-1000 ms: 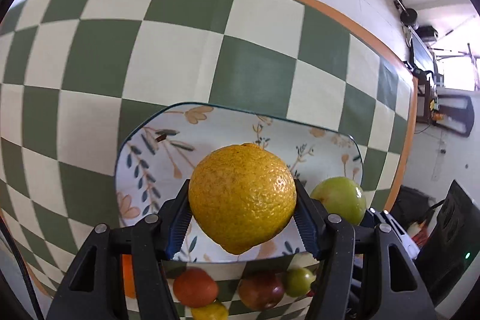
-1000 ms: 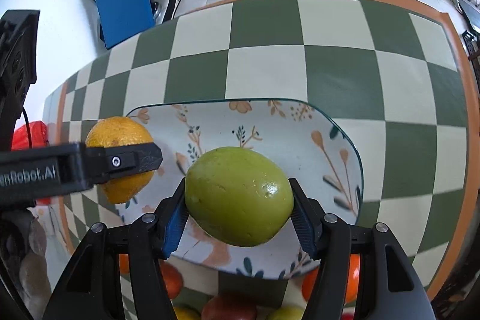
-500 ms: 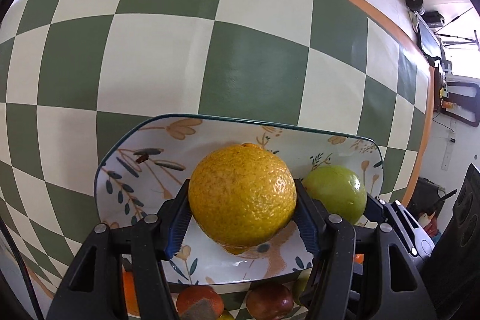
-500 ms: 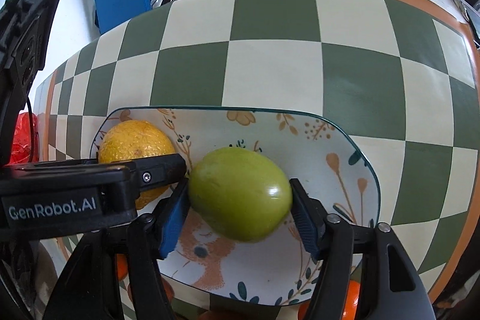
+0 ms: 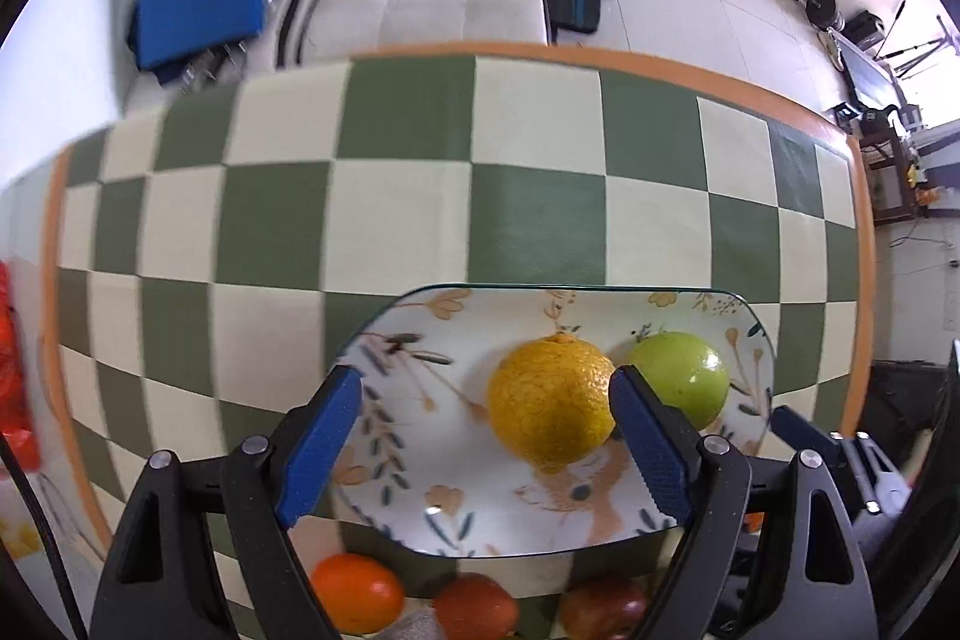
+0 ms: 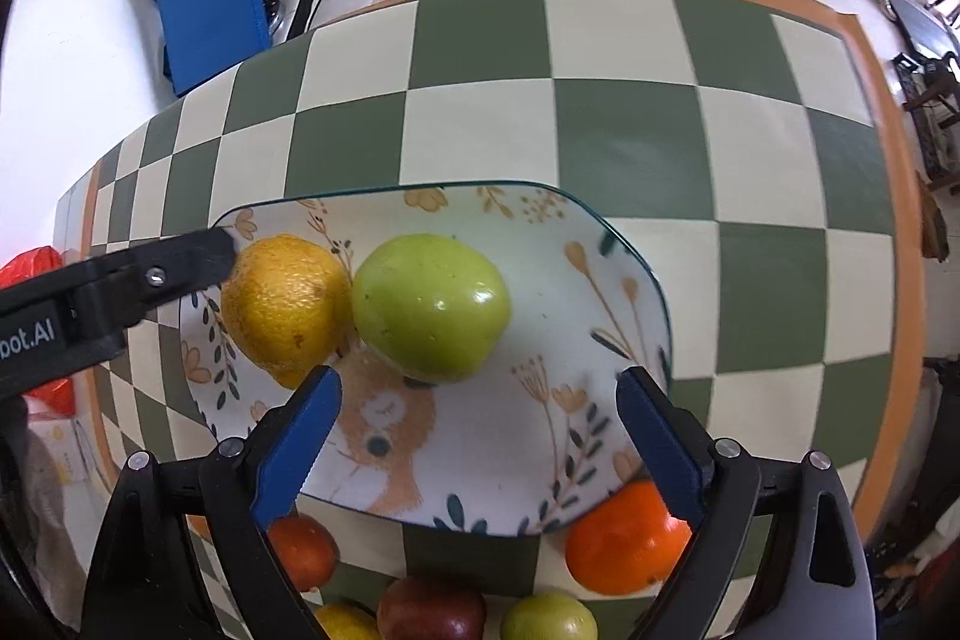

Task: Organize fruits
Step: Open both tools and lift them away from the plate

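Right wrist view: both grippers, left (image 5: 483,427) and right (image 6: 477,421), stand spread and empty; orange (image 6: 285,307) touches apple (image 6: 431,307) on the plate (image 6: 636,280). A clipped finger could roll either off.

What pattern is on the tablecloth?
Green and cream checks with an orange border on the tablecloth; clearest in the right wrist view.
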`<state>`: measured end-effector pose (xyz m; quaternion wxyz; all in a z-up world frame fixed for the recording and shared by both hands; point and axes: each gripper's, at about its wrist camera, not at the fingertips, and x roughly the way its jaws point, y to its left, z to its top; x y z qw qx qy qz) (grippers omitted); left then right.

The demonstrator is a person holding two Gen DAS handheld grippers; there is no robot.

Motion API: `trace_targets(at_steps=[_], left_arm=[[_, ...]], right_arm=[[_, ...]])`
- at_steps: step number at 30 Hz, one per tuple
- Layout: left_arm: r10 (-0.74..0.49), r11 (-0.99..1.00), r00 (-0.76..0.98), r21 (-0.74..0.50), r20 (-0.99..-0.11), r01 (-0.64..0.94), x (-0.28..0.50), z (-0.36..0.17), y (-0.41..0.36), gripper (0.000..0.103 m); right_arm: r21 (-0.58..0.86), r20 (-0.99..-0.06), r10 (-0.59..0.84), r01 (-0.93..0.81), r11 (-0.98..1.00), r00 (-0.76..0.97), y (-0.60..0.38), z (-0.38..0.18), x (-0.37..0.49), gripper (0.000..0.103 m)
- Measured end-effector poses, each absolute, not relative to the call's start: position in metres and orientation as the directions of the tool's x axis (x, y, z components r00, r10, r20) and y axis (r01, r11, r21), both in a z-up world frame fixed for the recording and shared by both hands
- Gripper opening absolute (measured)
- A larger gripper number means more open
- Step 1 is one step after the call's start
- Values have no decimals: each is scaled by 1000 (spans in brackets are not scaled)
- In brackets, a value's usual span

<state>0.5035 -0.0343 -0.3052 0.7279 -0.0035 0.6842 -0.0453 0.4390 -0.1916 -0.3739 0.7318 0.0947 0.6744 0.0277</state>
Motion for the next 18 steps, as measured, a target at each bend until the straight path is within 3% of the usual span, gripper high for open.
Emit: trace_targets(at_steps=[9, 18], left_arm=[[18, 998, 176, 30, -984, 64, 451, -268, -19, 84], [14, 997, 270, 33, -963, 64, 389, -218, -15, 84]], right_arm=[[123, -983, 104, 120, 985, 149, -197, -340, 394, 95], [83, -970, 58, 95, 992, 238, -200, -281, 345, 95]])
